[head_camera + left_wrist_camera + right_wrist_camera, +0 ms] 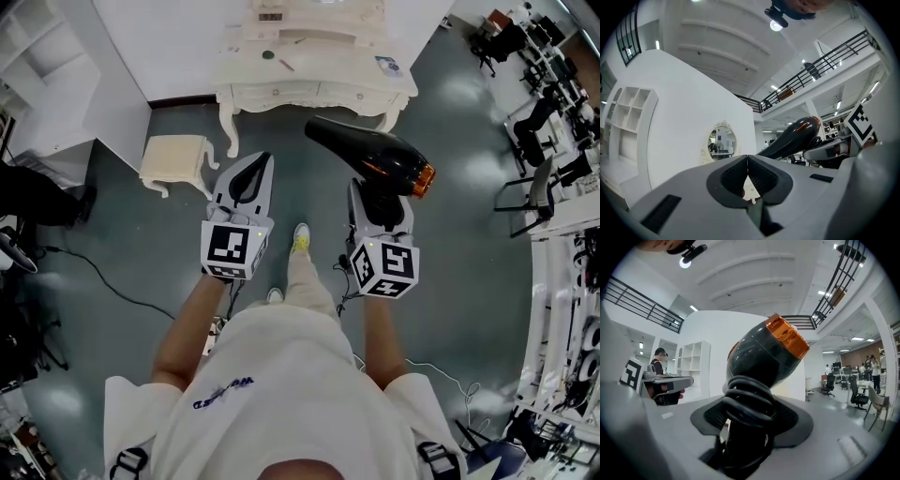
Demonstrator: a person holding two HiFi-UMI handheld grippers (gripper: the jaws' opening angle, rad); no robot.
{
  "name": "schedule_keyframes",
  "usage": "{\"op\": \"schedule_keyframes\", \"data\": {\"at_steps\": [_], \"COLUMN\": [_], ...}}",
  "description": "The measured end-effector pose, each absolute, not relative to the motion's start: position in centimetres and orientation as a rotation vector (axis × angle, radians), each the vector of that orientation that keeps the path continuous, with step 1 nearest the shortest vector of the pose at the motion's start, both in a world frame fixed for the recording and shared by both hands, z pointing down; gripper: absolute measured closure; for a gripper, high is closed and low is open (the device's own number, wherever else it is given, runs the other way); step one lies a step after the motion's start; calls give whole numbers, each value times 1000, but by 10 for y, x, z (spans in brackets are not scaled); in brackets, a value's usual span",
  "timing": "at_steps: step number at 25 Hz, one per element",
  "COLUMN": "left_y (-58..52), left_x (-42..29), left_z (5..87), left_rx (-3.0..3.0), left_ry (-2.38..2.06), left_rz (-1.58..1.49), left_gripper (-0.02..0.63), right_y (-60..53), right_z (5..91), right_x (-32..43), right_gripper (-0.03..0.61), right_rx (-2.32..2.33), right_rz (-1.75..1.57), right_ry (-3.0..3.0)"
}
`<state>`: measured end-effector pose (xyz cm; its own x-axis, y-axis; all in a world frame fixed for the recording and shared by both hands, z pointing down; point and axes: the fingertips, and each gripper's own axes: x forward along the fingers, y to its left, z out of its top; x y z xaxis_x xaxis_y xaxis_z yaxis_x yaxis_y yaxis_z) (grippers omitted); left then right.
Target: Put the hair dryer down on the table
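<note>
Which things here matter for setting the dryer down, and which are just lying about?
Job: hair dryer; right gripper gripping its handle; table.
Lying about: stool; office chairs; floor cable; left gripper, shut, empty.

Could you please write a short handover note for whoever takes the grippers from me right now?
The left gripper: jaws shut, empty.
The right gripper: jaws shut on the handle of the hair dryer, cord coiled round the handle, nozzle aimed up-left in the head view.
The dressing table stands ahead, across some open floor.
Done: dryer in hand.
Left: reach the table, lay the dryer on its top, open the jaws.
</note>
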<state>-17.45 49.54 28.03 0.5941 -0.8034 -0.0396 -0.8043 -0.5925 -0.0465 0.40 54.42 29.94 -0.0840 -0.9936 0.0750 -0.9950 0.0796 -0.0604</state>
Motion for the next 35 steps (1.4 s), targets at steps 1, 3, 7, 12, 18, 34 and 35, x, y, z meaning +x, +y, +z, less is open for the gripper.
{"op": "schedule_keyframes", "data": {"at_steps": [1,3,7,12,18,34,35], "left_y": [488,474,443,400,344,203,194], "left_x": [-173,-169,-156,-141,-105,-31,-29], "left_z": [281,283,285,291,296,279,280], "left_rx": [-2752,-2753,-2759,-2775,-2780,-2761,-2757], "left_ry": [1393,1399,1404,1414,1391,1423,1432], "left_rz": [21,18,12,-10,-54,-71,-78], "left_gripper": [603,603,603,603,603,603,603], "right_y": [537,525,494,447,386,238,229], "right_z": [300,301,305,304,318,312,313], "right_x": [4,7,20,34,63,137,139], "right_gripper": [302,302,302,302,302,302,302], "right_rx": [2108,2094,2088,2080,2097,2065,2059], "right_rz": [148,142,157,171,213,276,278], "right_ry": [-2298,-2295,-2284,-2297,-2298,-2328,-2337]}}
